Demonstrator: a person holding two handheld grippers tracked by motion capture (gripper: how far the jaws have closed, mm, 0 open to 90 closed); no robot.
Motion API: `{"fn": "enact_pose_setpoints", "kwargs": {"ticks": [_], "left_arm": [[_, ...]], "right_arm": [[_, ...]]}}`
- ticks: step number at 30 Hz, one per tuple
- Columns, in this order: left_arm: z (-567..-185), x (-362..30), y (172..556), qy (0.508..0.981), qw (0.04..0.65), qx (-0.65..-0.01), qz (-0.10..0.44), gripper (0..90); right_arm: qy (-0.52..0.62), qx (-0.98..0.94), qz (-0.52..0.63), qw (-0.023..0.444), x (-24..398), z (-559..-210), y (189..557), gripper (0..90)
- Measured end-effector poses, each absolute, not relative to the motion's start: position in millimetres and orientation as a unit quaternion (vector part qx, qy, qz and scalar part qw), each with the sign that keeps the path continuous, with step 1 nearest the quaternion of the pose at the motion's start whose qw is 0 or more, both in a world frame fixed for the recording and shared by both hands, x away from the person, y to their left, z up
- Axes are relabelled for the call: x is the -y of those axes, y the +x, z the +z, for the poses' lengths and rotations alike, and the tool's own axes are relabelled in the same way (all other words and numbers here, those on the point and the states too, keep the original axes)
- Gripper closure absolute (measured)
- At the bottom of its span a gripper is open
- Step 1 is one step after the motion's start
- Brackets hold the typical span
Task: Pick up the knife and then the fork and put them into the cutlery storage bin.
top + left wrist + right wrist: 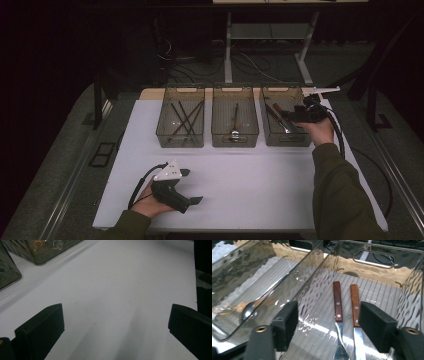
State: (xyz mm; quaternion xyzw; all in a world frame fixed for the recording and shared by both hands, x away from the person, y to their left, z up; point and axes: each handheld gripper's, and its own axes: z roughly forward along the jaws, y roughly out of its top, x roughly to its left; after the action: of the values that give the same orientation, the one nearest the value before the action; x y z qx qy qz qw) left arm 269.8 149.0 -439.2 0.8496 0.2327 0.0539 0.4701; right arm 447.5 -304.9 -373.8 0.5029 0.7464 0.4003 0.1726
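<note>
The right tongs (328, 326) are held open over the right bin (412, 297), and nothing is gripped between the two black pads. Two knives with brown wooden handles (345, 303) are seen lying flat on the floor of that bin, side by side and almost touching. They lie just below and between the open pads, but are not touched by them. One knife sits near the middle of the gap, and the other is close to the pad on the right side of the right gripper view.

The left tongs (192, 187) are held open too, low over the bare worktop (250, 175), with nothing between the pads. They are kept well apart from the knives and from the bins.

Three see-through bins are set in a row at the far side of the worktop. In the left bin (180, 116), far from both tongs, some thin dark sticks are crossed over each other. In the middle bin (234, 116), just beside the right tongs, a spoon (249, 310) is laid.

The worktop is white and flat. A grey floor is seen around it. Behind the bins, the room is dark, and white table legs (228, 50) and loose cables (250, 62) are seen on the floor.
</note>
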Motion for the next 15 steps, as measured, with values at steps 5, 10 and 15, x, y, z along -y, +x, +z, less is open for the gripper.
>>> {"fn": "enact_pose_setpoints", "kwargs": {"ticks": [5,10,15], "left_arm": [[-439,-149,272,0.849,0.470,-0.234,0.055,0.0],[-439,-150,274,0.850,0.469,-0.233,0.057,0.0],[-439,-152,273,0.847,0.471,-0.237,0.057,0.0]], "right_arm": [[0.484,-0.761,0.398,0.169,302,-367,439,19.4],[0.458,-0.773,0.406,0.164,296,-360,427,19.2],[0.438,-0.773,0.431,0.160,293,-358,413,19.1]]}}
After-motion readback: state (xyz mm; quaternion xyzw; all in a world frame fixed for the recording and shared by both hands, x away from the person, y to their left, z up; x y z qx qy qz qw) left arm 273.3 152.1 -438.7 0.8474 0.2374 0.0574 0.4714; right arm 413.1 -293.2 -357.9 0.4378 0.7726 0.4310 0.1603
